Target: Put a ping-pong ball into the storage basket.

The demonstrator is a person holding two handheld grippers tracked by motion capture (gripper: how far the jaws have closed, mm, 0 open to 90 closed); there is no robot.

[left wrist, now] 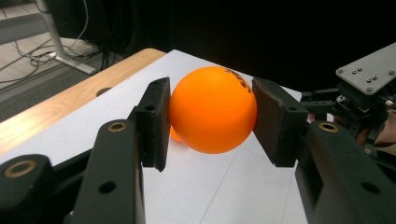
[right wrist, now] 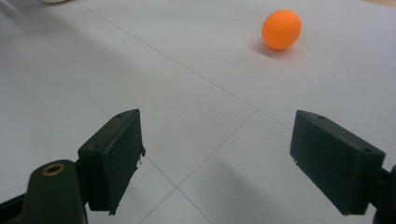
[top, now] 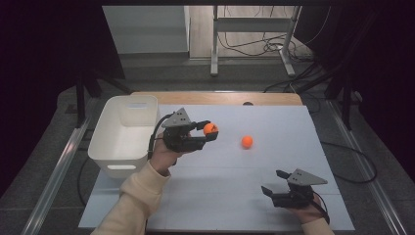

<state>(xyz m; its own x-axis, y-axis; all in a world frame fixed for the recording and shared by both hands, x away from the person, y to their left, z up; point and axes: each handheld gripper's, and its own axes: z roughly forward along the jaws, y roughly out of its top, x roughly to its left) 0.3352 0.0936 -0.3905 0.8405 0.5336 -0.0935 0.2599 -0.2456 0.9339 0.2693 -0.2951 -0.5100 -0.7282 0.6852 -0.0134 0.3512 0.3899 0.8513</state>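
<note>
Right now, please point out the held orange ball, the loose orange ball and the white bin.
Held orange ball (left wrist: 212,109), left gripper view, front middle.
Loose orange ball (top: 247,142), high view, centre.
White bin (top: 108,122), high view, left wall.

orange ball (top: 211,129), orange ball on table (top: 247,142), white bin (top: 125,134), black gripper (top: 211,130)

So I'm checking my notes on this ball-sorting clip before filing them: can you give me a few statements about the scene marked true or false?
1. The left gripper is shut on an orange ball. True.
2. The second orange ball lies in the white bin. False: it lies on the white table, apart from the bin.
3. The right gripper has its jaws open with nothing between them. True.
4. The white bin stands at the table's right side. False: it stands at the left, beside the left gripper.
</note>
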